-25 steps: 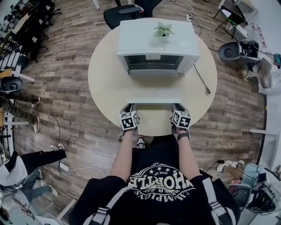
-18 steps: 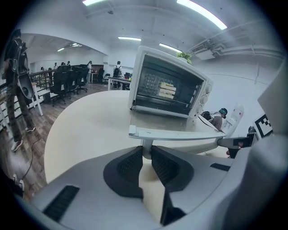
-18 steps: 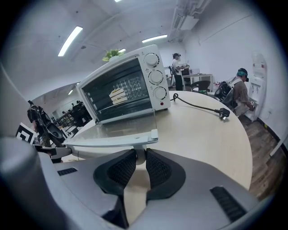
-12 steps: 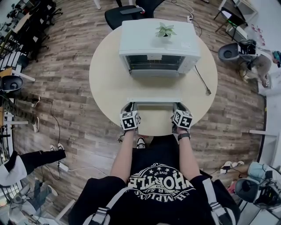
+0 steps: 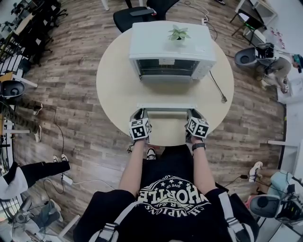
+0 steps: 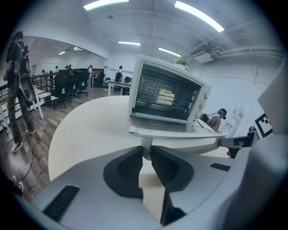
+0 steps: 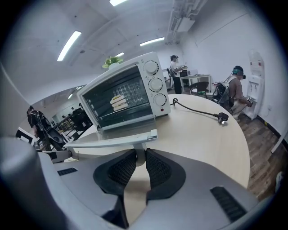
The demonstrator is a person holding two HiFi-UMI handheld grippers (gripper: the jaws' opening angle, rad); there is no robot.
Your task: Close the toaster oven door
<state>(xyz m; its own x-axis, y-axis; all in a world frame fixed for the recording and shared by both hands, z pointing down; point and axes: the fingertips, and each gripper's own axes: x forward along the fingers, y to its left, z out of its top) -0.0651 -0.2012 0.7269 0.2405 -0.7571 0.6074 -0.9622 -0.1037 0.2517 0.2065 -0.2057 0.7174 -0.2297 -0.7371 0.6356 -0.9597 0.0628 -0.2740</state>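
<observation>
A white toaster oven (image 5: 170,45) stands at the far side of the round table (image 5: 113,85), its door (image 5: 166,97) swung down flat toward me. The door's pale handle bar (image 5: 165,107) runs across the door's near edge. My left gripper (image 5: 140,114) is shut on the bar's left post (image 6: 146,146), and my right gripper (image 5: 191,114) is shut on the right post (image 7: 140,155). In the left gripper view the handle bar (image 6: 180,133) and oven (image 6: 166,96) lie just ahead of the left gripper (image 6: 146,152). The right gripper (image 7: 140,159) sits under the handle bar (image 7: 112,139).
A small potted plant (image 5: 177,33) sits on top of the oven. Its unplugged power cord (image 5: 217,85) trails along the table's right side. A black chair (image 5: 135,12) stands behind the table. People stand and sit around the room on the wooden floor.
Both grippers keep their hold on the handle posts. The handle and the grippers have shifted only slightly in the picture.
</observation>
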